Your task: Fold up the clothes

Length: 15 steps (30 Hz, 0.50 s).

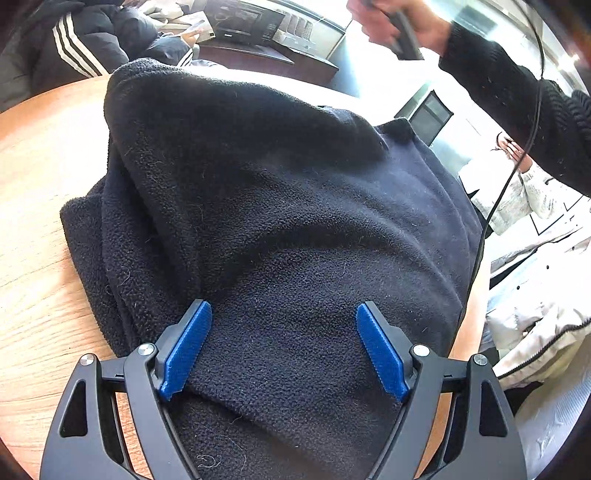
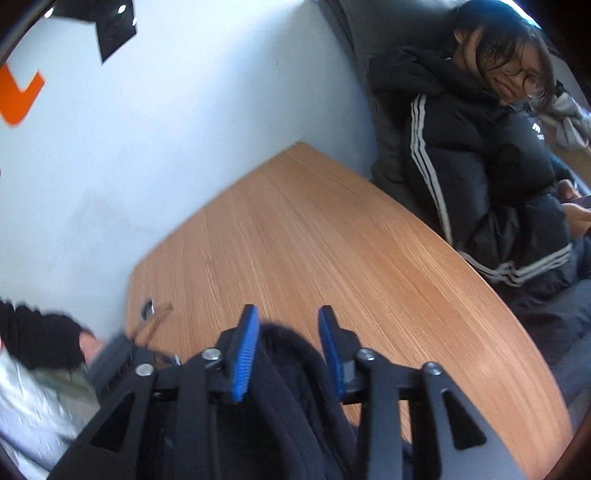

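A: Fleece (image 1: 280, 206), dark navy, bunched in thick layers on the wooden table (image 1: 40, 206) and filling the left wrist view. Why does the left gripper (image 1: 284, 350) hang over the near part with nothing in it?

B: Its blue pads (image 1: 188, 350) stand wide apart, above the cloth and not pinching it. My guess is it waits to press or take the near edge. At far right a hand in a dark knit sleeve (image 1: 402, 22) grips the other tool's handle, its cable (image 1: 517, 162) trailing down beside the garment.

A: And from the right wrist?

B: The right gripper (image 2: 288, 350) points over the bare table (image 2: 332, 236) toward the far wall. A dark fold of the same fleece (image 2: 288, 391) rises between its blue pads (image 2: 245, 354). The left pad sits against the cloth; the right one appears to stand just clear, so the claw is partly open and I would not call it a grip.

A: Who sits at far right?

B: A person in a black striped puffer jacket (image 2: 480, 177), beside the table's edge. The fold looks unfinished.
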Each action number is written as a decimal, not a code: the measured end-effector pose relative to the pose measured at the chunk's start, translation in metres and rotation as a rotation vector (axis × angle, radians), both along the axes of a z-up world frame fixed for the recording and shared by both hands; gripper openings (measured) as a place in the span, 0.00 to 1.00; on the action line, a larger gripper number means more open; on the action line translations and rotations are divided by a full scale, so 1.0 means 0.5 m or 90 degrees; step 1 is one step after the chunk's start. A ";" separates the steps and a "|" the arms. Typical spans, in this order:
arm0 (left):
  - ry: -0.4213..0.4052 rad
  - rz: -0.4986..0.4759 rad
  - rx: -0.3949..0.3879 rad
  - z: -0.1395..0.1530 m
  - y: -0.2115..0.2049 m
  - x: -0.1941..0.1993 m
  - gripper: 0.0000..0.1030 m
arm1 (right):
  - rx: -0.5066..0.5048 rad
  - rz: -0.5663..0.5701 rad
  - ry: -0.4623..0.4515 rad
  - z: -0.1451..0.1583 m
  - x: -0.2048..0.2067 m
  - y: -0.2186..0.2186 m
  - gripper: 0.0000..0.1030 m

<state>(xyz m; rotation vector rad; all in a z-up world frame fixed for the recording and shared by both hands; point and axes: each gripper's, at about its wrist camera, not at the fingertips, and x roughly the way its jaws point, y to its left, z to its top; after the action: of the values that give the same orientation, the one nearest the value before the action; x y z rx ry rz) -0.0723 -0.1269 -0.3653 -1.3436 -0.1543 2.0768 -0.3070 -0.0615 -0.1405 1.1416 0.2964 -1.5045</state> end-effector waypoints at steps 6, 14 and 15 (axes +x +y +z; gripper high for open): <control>-0.030 0.057 0.039 0.036 -0.035 -0.010 0.76 | 0.138 0.066 -0.029 -0.112 0.128 0.105 0.40; 0.008 0.056 0.013 0.074 0.041 -0.089 0.79 | 0.182 -0.180 0.103 -0.164 0.092 0.252 0.34; -0.026 0.055 -0.013 0.045 0.050 -0.108 0.68 | 0.170 -0.205 0.124 -0.138 0.099 0.265 0.34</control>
<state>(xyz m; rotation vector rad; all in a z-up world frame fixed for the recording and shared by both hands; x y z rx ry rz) -0.1263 -0.1020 -0.3428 -1.4153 -0.2121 2.1287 -0.2577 0.0711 -0.2093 1.2993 0.4747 -1.9085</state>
